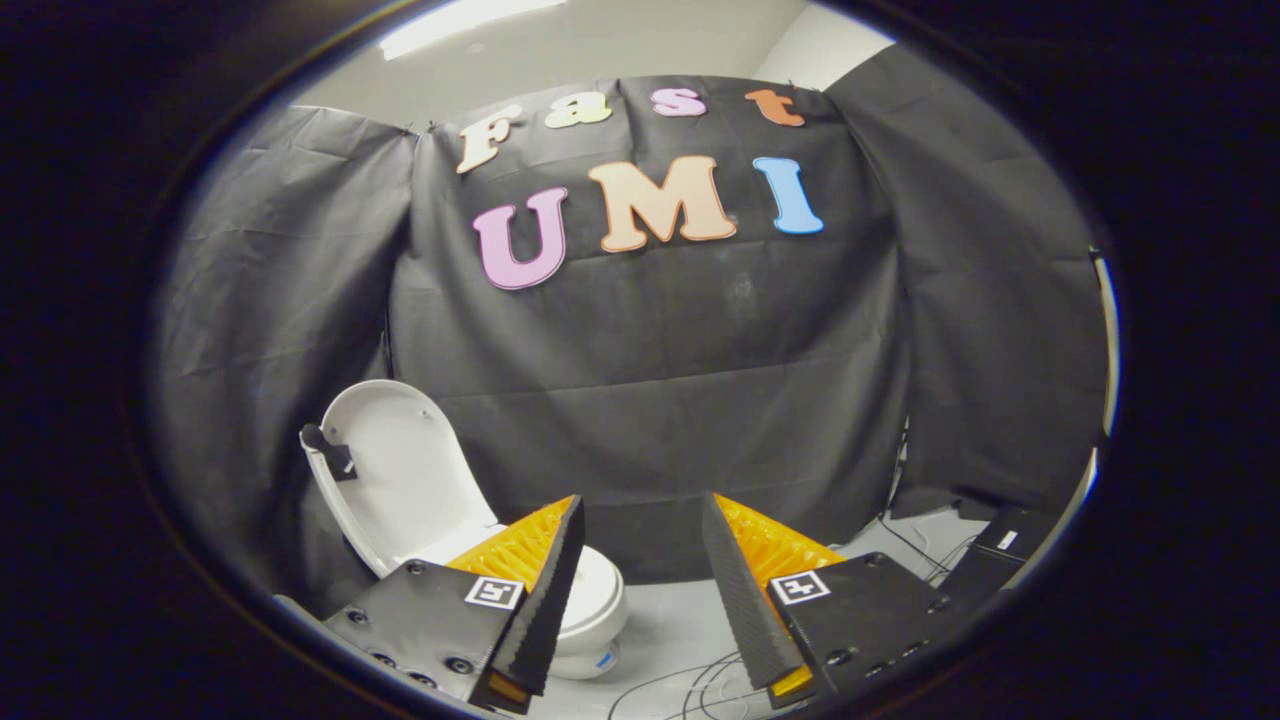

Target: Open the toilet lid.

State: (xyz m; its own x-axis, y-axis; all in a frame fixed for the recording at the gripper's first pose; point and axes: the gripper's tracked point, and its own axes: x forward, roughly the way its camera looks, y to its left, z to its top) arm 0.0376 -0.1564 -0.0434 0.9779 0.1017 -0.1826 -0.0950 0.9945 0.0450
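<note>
Gripper view of the booth. In the lower left of the frame we see a small white plastic toilet (598, 610) standing on the pale grey floor (680, 620), its bowl partly hidden behind the left finger. The white oval toilet lid (400, 480) already stands raised, tilted back toward the black cloth wall (700, 400), with its inner face turned toward us; a small dark tab (325, 445) projects from its left edge. The gripper (640, 590) occupies the lower centre of the frame, its two fingers spread wide apart with only floor and cloth between them; it holds nothing and touches neither lid nor bowl. We judge the opening itself essentially complete, so the step in hand is a clean withdrawal. To do this well, we would keep the fingers apart and draw them away from the toilet rather than sweep sideways, since the left finger lies close to the bowl in this view and a nudge could tip the lid forward again. We cannot tell whether the lid rests against the cloth or balances on its hinge, so gentle motion is prudent. Thin dark cables (700, 680) trail over the floor at the lower centre and lower right, near a black box (1005, 545).
</note>
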